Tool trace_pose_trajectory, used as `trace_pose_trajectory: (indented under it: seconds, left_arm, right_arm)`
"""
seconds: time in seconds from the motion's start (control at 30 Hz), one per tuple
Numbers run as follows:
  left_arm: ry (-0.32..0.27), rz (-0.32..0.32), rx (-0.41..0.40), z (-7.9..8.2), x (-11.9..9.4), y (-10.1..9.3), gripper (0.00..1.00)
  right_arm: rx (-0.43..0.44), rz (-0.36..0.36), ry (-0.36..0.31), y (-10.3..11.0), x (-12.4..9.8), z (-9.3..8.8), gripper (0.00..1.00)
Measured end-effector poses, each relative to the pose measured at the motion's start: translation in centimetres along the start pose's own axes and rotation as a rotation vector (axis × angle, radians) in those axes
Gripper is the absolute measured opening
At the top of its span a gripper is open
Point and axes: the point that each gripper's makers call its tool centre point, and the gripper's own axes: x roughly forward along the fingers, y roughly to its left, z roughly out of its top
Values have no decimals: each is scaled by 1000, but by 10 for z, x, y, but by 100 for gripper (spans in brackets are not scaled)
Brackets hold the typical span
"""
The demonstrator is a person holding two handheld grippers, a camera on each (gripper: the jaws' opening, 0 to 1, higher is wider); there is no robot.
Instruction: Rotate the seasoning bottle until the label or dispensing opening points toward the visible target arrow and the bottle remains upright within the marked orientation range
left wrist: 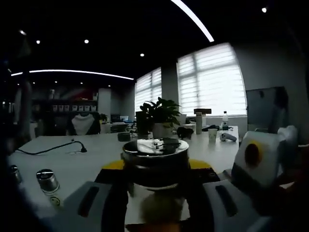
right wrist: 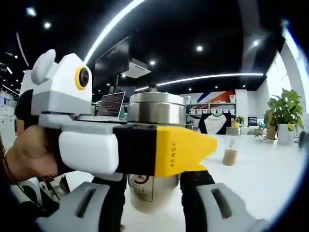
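Upright on the counter [left wrist: 96,159], the seasoning bottle [right wrist: 153,145] is clamped between both grippers' jaws — left gripper [right wrist: 145,150], right gripper [right wrist: 152,208] — apparently braced for rotation.

seasoning bottle [left wrist: 155,162] sits on the tabletop [left wrist: 91,159], potted plant [left wrist: 161,116] behind it, smaller jar [left wrist: 47,181] at the left edge.

Left gripper [right wrist: 186,150] reaching across the right gripper view from the left, yellow-tipped jaw lying level across the seasoning bottle [right wrist: 150,108], carried in a person's hand [right wrist: 29,154]. Right gripper [right wrist: 153,193] pointing forward, both jaws flanking the bottle's lower body. Left gripper's own jaws closing on the bottle's sides.
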Motion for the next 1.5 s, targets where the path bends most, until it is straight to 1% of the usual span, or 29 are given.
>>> trace_pose_trajectory:
  seconds: [0.1,0.17,0.23,0.33,0.37,0.43,0.57,0.7,0.93,1.1,1.23,1.5]
  left_arm:
    - [-11,-2,-17,2,3,7,47]
    - [-23,2,-39,3,6,15,47]
    - [-28,8,-43,4,8,25,47]
    - [-27,34,-25,6,13,36,47]
    - [-26,53,5,7,16,43,47]
    - [-25,59,8,8,21,48,47]
    - [-29,74,7,6,31,59,47]
    - [-22,85,8,1,39,68,47]
    - [2,102,3,-14,51,79,47]
    - [-2,111,-23,-21,55,86,48]
    - [20,120,-7,-26,58,89,48]
    - [50,138,-30,-39,59,96,48]
  right_arm:
    - [10,-17,9,-6,-2,-4,46]
    - [19,-25,17,-10,-4,-6,46]
    - [20,-17,34,-12,-7,-11,46]
    - [19,-22,42,-14,-11,-14,47]
    - [19,-23,46,-14,-11,-15,47]
    - [27,-28,52,-16,-12,-18,47]
    - [45,-12,81,-14,-12,-27,49]
    - [54,-15,86,-15,-14,-30,49]
    - [73,-17,105,-21,-14,-35,49]
    - [100,-1,117,-22,-13,-40,49]
    - [106,-2,121,-22,-12,-41,49]
    - [104,-8,119,-29,-12,-40,49]
